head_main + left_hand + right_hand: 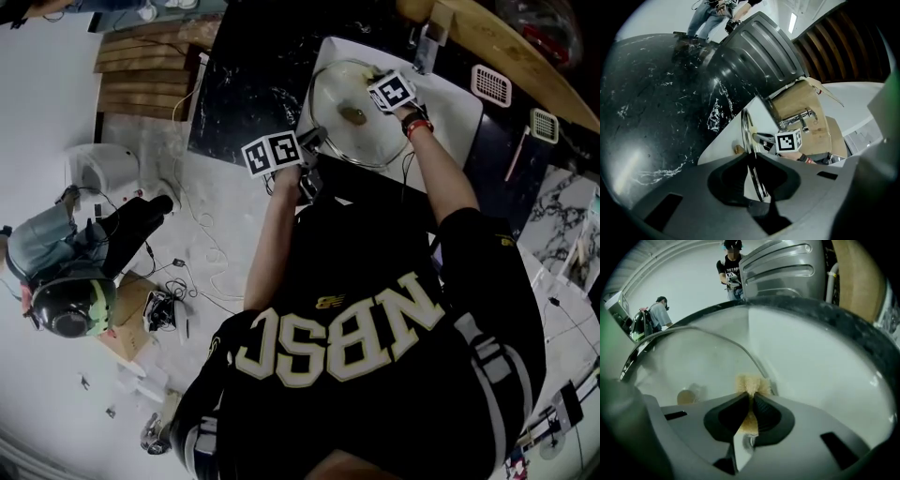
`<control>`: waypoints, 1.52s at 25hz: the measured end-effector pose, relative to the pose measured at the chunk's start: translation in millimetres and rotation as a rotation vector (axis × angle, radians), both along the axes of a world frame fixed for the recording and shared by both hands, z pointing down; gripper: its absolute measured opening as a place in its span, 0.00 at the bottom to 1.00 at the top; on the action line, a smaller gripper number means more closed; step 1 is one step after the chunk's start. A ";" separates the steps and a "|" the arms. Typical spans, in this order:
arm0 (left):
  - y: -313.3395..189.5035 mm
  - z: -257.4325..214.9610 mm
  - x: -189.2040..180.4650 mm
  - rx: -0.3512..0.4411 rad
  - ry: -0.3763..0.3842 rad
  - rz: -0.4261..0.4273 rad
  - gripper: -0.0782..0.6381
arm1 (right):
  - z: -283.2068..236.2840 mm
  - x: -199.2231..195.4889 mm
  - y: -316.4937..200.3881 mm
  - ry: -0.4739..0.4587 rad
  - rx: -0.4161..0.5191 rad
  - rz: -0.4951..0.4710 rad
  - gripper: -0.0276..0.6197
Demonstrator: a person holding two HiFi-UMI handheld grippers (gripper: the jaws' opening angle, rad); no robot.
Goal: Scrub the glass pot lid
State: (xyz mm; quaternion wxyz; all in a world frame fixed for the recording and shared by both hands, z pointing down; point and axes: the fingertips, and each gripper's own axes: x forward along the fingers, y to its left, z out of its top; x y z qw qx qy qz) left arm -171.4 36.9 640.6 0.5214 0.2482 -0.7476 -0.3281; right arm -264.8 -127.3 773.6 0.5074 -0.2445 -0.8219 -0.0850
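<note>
Left gripper (751, 157) jaws narrowly apart, clamped on rim of round clear glass pot lid (349, 131), over white sink basin (459, 111). Right gripper (751, 397) jaws pinching tan fibrous scrub pad (753, 383), close beside lid's rim.

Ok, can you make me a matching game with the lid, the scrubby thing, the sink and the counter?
Things:
1. glass pot lid
2. tan scrubber
3. sink
4. countertop

States:
A. white
B. black with pale veins
C. pinched in the right gripper
D. rim pinched in the left gripper

Pairs: 1-D, 2-C, 3-A, 4-B
</note>
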 end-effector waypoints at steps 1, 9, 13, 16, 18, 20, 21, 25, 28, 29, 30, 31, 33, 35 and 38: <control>0.0 0.1 -0.1 0.000 0.000 -0.001 0.21 | 2.8 5.2 -7.0 0.010 0.016 -0.008 0.11; -0.9 -0.2 0.0 -0.003 -0.001 0.002 0.21 | 12.7 54.0 -43.8 0.122 0.066 -0.048 0.11; -0.5 0.2 -0.2 0.000 -0.007 0.001 0.21 | 11.3 80.5 -42.7 0.185 0.092 -0.129 0.11; -0.9 0.3 -0.4 0.001 -0.008 0.000 0.21 | 8.0 96.9 -39.4 0.207 0.133 -0.198 0.11; -1.0 0.1 -0.3 0.001 -0.010 0.000 0.21 | 4.6 107.1 -35.1 0.217 0.159 -0.242 0.11; -0.9 0.1 0.0 0.001 -0.012 0.001 0.21 | 0.9 117.6 -30.5 0.233 0.169 -0.274 0.10; -0.8 -0.1 0.1 0.001 -0.013 0.001 0.21 | -1.0 122.6 -28.5 0.241 0.167 -0.283 0.11; -0.7 -0.7 -0.3 0.002 -0.016 0.001 0.21 | -8.5 141.3 -21.6 0.268 0.121 -0.288 0.10; -0.5 -0.3 -0.2 0.001 -0.017 0.001 0.21 | -14.6 152.6 -14.9 0.269 0.076 -0.282 0.10; -0.6 -0.2 -0.4 0.001 -0.018 0.002 0.21 | -16.9 155.7 -11.8 0.267 0.061 -0.280 0.10; -0.7 -0.1 -0.6 0.000 -0.019 0.002 0.21 | -19.5 158.5 -8.2 0.265 0.047 -0.279 0.10; -0.9 0.1 -0.7 -0.001 -0.020 0.003 0.21 | -22.3 161.1 -4.1 0.264 0.034 -0.282 0.10; -1.1 0.4 -0.6 -0.002 -0.021 0.005 0.21 | -28.0 165.5 5.3 0.262 0.010 -0.297 0.10; -0.9 0.5 -0.5 -0.004 -0.022 0.006 0.21 | -33.3 169.3 14.1 0.267 -0.019 -0.314 0.10; -0.8 0.0 -0.5 -0.003 -0.024 0.008 0.21 | -41.4 174.3 26.9 0.286 -0.081 -0.330 0.10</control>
